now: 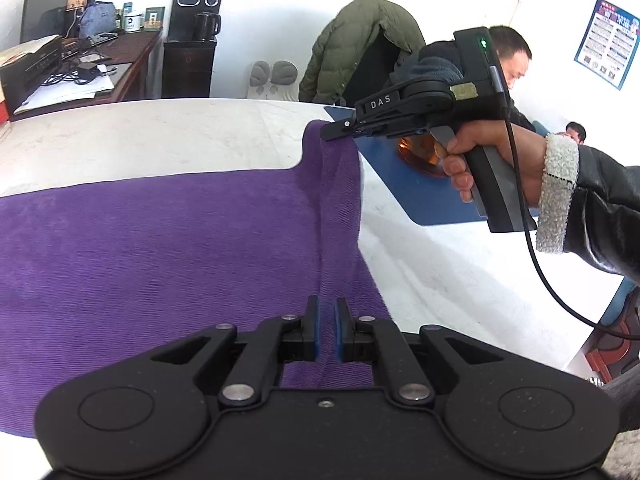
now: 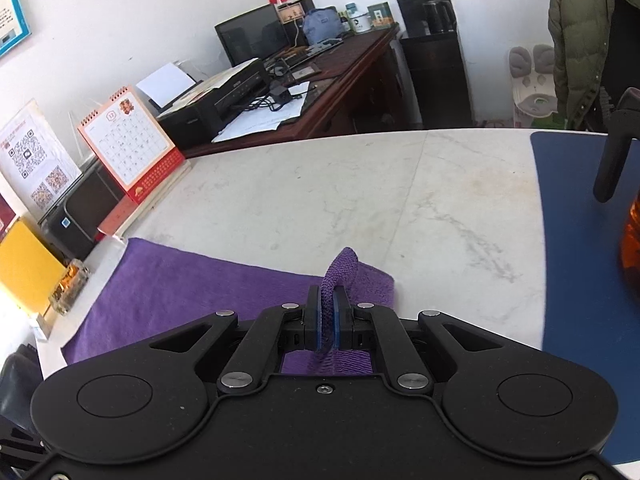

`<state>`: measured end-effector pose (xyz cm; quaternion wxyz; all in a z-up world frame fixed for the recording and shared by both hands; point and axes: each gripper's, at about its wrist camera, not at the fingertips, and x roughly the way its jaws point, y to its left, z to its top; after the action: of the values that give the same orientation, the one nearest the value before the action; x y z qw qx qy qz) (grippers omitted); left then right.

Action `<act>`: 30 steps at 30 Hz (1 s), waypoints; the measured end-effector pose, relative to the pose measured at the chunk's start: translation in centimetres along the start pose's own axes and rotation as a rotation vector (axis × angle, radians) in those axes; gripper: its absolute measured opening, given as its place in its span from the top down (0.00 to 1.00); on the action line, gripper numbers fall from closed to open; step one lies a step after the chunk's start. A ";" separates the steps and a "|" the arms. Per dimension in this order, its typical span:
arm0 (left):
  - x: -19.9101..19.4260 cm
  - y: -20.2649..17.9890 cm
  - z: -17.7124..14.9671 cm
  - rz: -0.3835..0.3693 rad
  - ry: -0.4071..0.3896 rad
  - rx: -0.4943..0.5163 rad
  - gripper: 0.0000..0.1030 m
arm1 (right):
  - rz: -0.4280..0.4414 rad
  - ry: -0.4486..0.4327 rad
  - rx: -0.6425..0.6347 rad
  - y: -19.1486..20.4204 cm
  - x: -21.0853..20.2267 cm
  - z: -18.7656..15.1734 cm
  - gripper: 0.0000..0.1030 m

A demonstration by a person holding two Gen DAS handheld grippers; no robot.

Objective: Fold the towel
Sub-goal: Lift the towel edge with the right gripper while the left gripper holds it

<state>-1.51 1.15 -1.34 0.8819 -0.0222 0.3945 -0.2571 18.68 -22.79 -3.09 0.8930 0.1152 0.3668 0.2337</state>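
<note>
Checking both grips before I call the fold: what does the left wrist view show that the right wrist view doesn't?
Left wrist only: the right hand-held gripper from outside, pinching the towel's far corner, with the hand holding it. Its own fingers sit close around a towel ridge.

Right wrist only: towel fabric clamped between the fingers and poking up, plus a calendar.

Both: purple towel, marble table, blue mat.

Towel (image 1: 160,248) purple cloth, ribbed matt weave. Table (image 2: 360,200) pale marble-look, smooth, slight sheen. Blue mat (image 2: 580,260) matt, smooth. Left gripper (image 1: 327,330) and right gripper (image 2: 327,318) matt black plastic, shiny metal pivot pins, blue pads.
</note>
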 end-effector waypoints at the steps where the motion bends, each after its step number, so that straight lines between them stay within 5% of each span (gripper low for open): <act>1: -0.2 0.4 0.0 -0.002 0.000 -0.005 0.94 | 0.001 0.000 0.004 0.3 0.2 0.1 0.95; 10: 0.1 2.3 -0.1 -0.061 0.056 0.003 0.93 | 0.007 -0.003 0.043 2.6 1.6 0.8 0.95; 14: 1.3 1.8 -0.1 -0.100 0.099 0.059 0.70 | 0.007 -0.009 0.060 2.6 1.4 0.6 0.95; 30: 9.1 3.3 3.6 -0.138 0.181 0.180 0.64 | 0.047 0.029 0.097 0.3 1.2 0.0 0.95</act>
<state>7.56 -0.82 -5.85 0.8215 0.0532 0.4453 -0.3522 19.37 -21.96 -3.68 0.8753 0.1635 0.3877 0.2384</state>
